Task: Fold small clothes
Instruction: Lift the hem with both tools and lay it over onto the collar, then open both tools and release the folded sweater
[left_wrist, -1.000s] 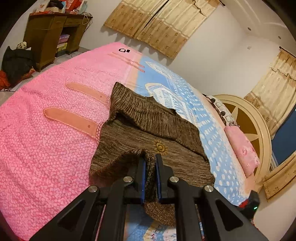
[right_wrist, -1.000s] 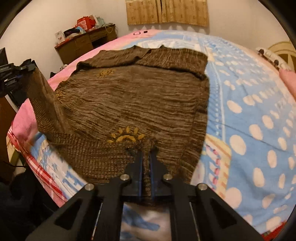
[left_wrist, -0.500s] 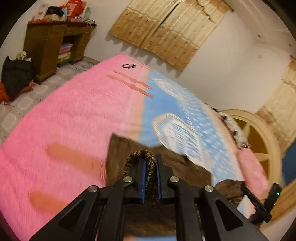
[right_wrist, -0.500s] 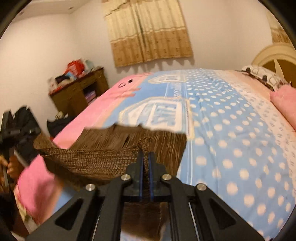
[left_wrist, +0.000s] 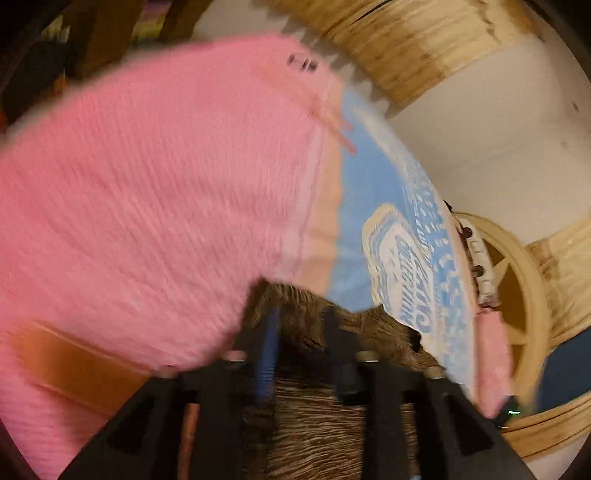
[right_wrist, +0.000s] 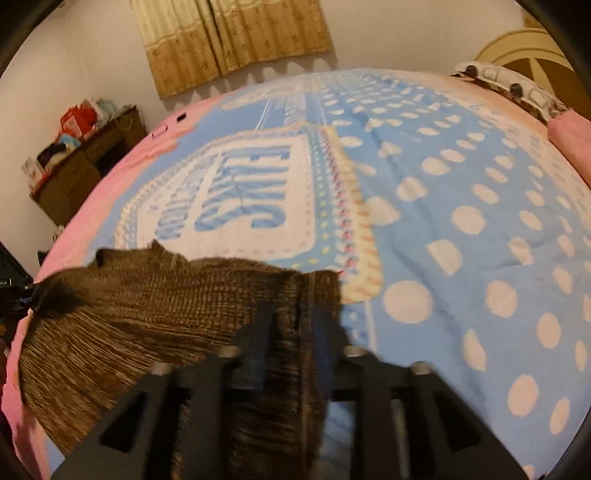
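My left gripper (left_wrist: 301, 328) has its fingers spread apart, with the brown knit garment (left_wrist: 321, 417) lying between and under them; the picture is blurred, and I cannot tell whether either finger presses the cloth. My right gripper (right_wrist: 291, 325) is parted as well, and the garment (right_wrist: 155, 310) runs between its fingers — a seam line sits in the gap, though I cannot tell if the pads touch it.

The garment lies at the near edge of the bed (right_wrist: 443, 206), on the side closest to me, where the pink half of the blanket (left_wrist: 155, 192) meets the blue half. In the right view its top edge runs roughly level from a bunched dark corner at the far left (right_wrist: 48, 295) to a squared corner just beyond my right fingers. Past that edge the blue dotted blanket spreads wide and flat up to the pillows (right_wrist: 517, 88) by the round headboard (left_wrist: 517, 295) — plenty of room ahead and to the right.

To the left, the bed's pink edge drops away toward the floor and a wooden desk (right_wrist: 81, 162) against the wall. Its top holds a clutter of red and white packages (right_wrist: 77, 118); what they are I cannot tell. Curtains (right_wrist: 236, 37) hang on the far wall.
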